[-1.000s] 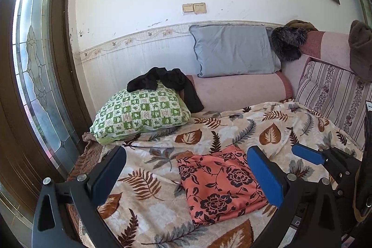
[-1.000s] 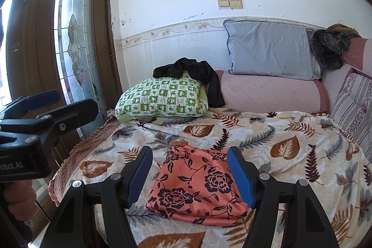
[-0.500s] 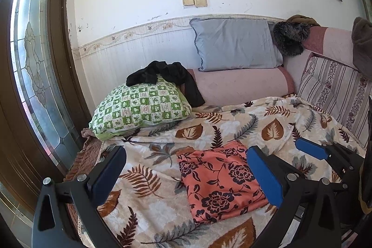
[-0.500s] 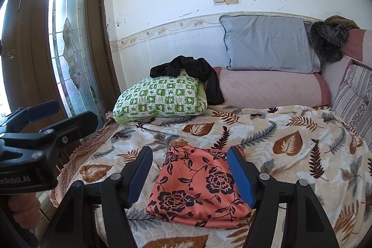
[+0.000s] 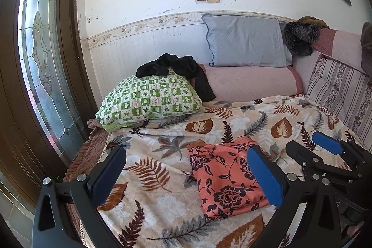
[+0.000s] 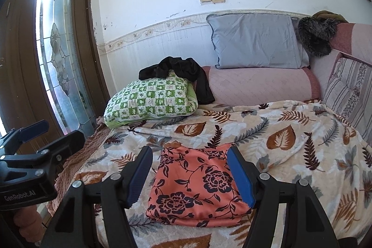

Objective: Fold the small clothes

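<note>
A folded orange cloth with dark flowers (image 6: pixel 195 185) lies flat on the leaf-patterned blanket (image 6: pixel 290 138). My right gripper (image 6: pixel 189 150) hovers just before it. Its jaws are open, and the cloth shows between the blue pads without touching them. My left gripper (image 5: pixel 186 150) is open too, over bare blanket to the left of the cloth (image 5: pixel 227 178), with nothing in it. A crumpled black garment (image 5: pixel 176 66) is draped over a green checked pillow (image 5: pixel 151 99) at the back left.
A grey pillow (image 5: pixel 246 43) leans on a pink bolster (image 5: pixel 251 83) against the wall. A striped cushion (image 5: pixel 341 90) lines the right side. A glazed wooden door (image 5: pixel 46 62) stands by the bed's left edge. A hand (image 6: pixel 25 220) holds the left gripper.
My left gripper has drifted a little to the left and lower. The right gripper has rolled slightly in place. The orange cloth has not moved, and both grippers have stayed open.
</note>
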`<state>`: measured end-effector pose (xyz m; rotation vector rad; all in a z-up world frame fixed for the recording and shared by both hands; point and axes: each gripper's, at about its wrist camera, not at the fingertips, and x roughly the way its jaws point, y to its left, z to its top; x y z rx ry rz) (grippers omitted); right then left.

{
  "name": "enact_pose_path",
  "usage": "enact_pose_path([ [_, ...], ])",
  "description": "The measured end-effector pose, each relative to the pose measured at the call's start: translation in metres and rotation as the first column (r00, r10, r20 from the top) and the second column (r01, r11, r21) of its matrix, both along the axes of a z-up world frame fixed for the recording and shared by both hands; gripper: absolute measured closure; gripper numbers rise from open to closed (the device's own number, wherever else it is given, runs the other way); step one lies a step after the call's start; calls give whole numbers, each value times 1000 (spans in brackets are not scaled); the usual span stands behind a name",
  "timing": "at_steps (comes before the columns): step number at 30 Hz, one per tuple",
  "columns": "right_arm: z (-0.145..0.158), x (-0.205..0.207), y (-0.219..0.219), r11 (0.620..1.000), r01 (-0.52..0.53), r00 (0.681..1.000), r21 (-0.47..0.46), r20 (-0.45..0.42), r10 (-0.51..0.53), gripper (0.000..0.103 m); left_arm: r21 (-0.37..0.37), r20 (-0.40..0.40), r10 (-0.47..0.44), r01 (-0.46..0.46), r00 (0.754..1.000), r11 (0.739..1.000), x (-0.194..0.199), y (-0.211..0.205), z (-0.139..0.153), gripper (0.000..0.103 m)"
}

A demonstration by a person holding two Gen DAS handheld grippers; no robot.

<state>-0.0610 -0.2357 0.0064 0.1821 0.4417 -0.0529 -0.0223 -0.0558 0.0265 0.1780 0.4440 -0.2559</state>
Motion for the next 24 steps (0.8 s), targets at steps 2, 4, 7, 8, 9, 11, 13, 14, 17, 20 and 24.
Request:
enact_pose_path([
  [2,0,0,3,1000,-3,1000,-1,5,3,33,-3,2,15,-15,1000,1000,2,5,-1,0],
  [4,0,2,6,1000,-14,1000,-6,2,14,33,-10,0,19,-19,1000,1000,4,10,-1,0],
  [7,-2,6,10,1000,-25,1000,-10,-1,25,33,-16,0,28,-28,1000,999,7,14,-1,0],
  [8,-3,7,11,1000,-27,1000,-11,-3,27,33,-17,-3,28,-28,1000,999,8,15,-2,0],
  [9,-4,9,12,999,-30,1000,-11,-5,30,33,-17,-4,32,-32,999,999,9,15,-2,0],
  [11,-6,13,12,999,-36,999,-7,-8,36,33,-16,-9,33,-34,999,999,12,16,-4,0],
  [13,-8,18,12,999,-40,999,-4,-12,40,33,-15,-13,40,-40,999,999,16,16,-5,0],
  [14,-9,20,12,999,-41,999,-4,-14,41,33,-14,-18,41,-41,999,999,18,16,-6,0],
  [17,-11,27,10,999,-45,999,6,-15,45,33,-13,-29,43,-43,999,999,24,15,-9,0],
  [20,-12,38,6,999,-50,999,3,-11,50,33,-42,-50,-4,2,999,999,32,14,-12,0],
  [24,-13,56,-14,998,-52,999,-24,5,52,33,-136,-129,-28,10,991,991,65,21,-23,0],
])
